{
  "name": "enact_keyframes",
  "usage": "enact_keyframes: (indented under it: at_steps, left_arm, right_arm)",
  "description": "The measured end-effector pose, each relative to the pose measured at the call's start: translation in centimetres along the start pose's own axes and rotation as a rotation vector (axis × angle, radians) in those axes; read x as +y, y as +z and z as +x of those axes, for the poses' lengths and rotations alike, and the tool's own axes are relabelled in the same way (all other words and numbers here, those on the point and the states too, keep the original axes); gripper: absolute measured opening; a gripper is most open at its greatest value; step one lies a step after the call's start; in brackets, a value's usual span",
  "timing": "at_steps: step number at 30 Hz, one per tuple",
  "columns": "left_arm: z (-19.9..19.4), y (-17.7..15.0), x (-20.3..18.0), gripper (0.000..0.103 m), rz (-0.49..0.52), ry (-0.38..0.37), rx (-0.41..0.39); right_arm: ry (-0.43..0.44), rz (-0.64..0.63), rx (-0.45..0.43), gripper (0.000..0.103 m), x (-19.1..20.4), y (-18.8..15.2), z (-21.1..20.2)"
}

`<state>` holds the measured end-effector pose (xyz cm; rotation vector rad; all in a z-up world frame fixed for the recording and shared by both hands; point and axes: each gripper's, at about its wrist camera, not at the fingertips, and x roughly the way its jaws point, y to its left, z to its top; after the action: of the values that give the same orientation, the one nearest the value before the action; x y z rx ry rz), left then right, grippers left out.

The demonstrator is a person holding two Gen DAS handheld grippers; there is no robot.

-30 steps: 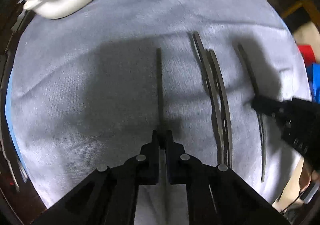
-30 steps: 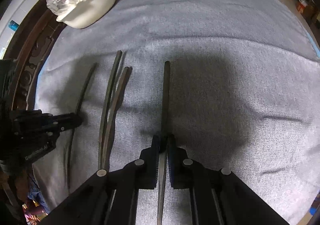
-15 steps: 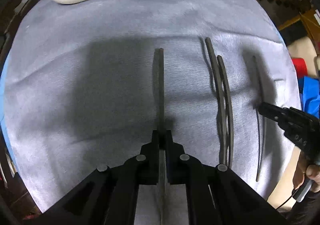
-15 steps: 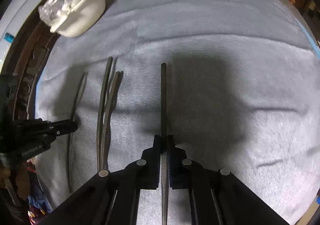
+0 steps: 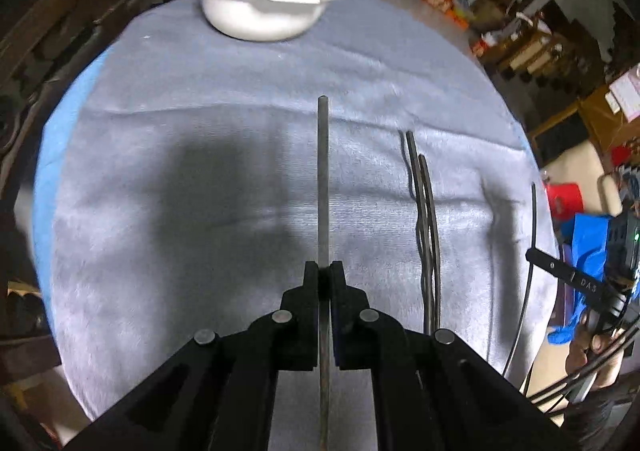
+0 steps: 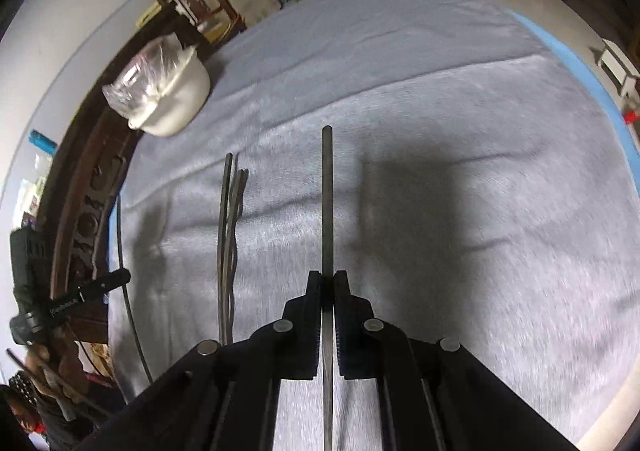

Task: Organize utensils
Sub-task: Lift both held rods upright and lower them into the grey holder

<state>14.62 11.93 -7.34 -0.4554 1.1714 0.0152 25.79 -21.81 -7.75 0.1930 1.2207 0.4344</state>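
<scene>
My left gripper point(image 5: 324, 271) is shut on a dark chopstick point(image 5: 323, 179) that points forward above the grey cloth. My right gripper point(image 6: 327, 279) is shut on another dark chopstick point(image 6: 327, 203), also held above the cloth. A pair of dark chopsticks point(image 5: 425, 219) lies on the cloth between the two grippers; it also shows in the right wrist view point(image 6: 229, 235). The right gripper point(image 5: 576, 283) and its chopstick point(image 5: 529, 267) show at the right edge of the left wrist view. The left gripper point(image 6: 76, 301) shows at the left edge of the right wrist view.
A white bowl with a clear plastic bag point(image 5: 264, 7) stands at the far edge of the round table covered by the grey cloth point(image 5: 200, 131); it also shows in the right wrist view point(image 6: 168, 99). Dark carved chairs point(image 6: 88, 187) stand around the table.
Both grippers have lifted and tilted up with their chopsticks, away from the cloth. The views now show the room beyond the table. The pair on the cloth has not moved.
</scene>
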Motion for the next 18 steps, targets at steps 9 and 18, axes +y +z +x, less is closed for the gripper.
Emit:
enact_keyframes:
  at_steps: [9, 18]
  left_arm:
    - [-4.0, -2.5, 2.2, 0.005, -0.085, -0.05, -0.129]
    - [-8.2, -4.9, 2.3, 0.005, -0.165, -0.134, -0.262]
  right_arm:
    - [0.06, 0.108, -0.128, 0.006, -2.2, -3.3, -5.0]
    - [0.18, 0.218, -0.263, 0.006, -3.4, -6.5, -9.1]
